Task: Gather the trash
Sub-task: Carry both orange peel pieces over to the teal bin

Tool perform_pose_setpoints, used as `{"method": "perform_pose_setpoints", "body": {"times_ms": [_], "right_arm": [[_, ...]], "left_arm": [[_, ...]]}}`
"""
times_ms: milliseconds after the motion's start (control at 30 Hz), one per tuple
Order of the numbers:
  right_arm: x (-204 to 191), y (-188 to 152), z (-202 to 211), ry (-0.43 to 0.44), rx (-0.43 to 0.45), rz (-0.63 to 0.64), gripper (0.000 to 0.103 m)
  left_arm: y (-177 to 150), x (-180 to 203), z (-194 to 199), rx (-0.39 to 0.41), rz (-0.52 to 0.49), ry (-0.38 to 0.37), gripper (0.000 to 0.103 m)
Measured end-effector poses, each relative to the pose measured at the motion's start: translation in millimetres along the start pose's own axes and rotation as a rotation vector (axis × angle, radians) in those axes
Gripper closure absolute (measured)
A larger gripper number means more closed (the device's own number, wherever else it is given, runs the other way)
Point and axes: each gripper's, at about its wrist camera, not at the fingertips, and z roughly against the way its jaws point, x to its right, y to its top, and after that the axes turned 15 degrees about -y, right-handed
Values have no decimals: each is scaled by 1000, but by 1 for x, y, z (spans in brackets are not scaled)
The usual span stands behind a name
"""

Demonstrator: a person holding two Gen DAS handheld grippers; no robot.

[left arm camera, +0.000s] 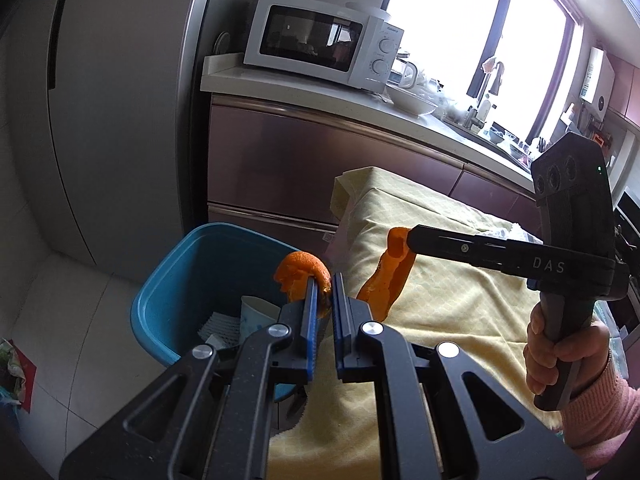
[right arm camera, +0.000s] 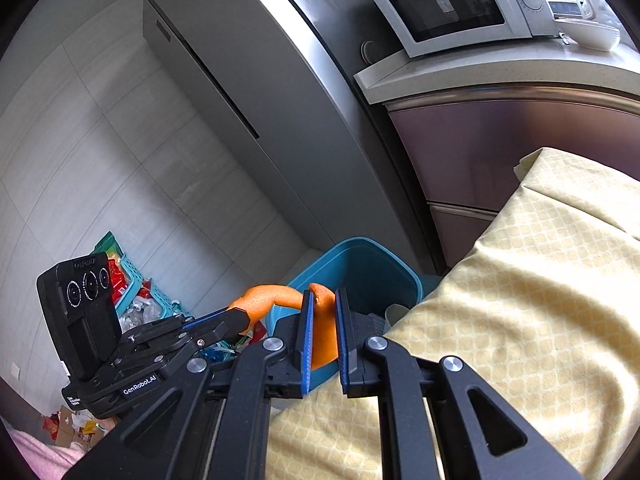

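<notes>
My left gripper (left arm camera: pixel 325 292) is shut on a curled orange peel (left arm camera: pixel 301 272) and holds it over the rim of the blue bin (left arm camera: pixel 176 280). My right gripper (right arm camera: pixel 322 320) is shut on a long orange peel strip (right arm camera: pixel 324 332), which in the left wrist view hangs as a strip (left arm camera: pixel 386 276) from the right gripper (left arm camera: pixel 410 240) above the yellow tablecloth (left arm camera: pixel 440 304). In the right wrist view the left gripper (right arm camera: pixel 236 316) holds its peel (right arm camera: pixel 264 298) beside the blue bin (right arm camera: pixel 368 264). The bin holds a paper cup (left arm camera: pixel 256 312) and paper scraps.
The bin stands on the tiled floor between the cloth-covered table (right arm camera: pixel 540 280) and a grey fridge (left arm camera: pixel 120 120). A counter with a white microwave (left arm camera: pixel 320 48) and dishes lies behind. A teal basket of packets (right arm camera: pixel 132 288) sits on the floor.
</notes>
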Motion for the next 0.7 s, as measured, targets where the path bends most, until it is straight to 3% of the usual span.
{"method": "perform_pose_setpoints", "body": {"times_ms": [700], "right_arm": [[-16, 5, -41, 5, -75, 33, 94]], "left_arm": [[-3, -19, -14, -24, 20, 56, 96]]}}
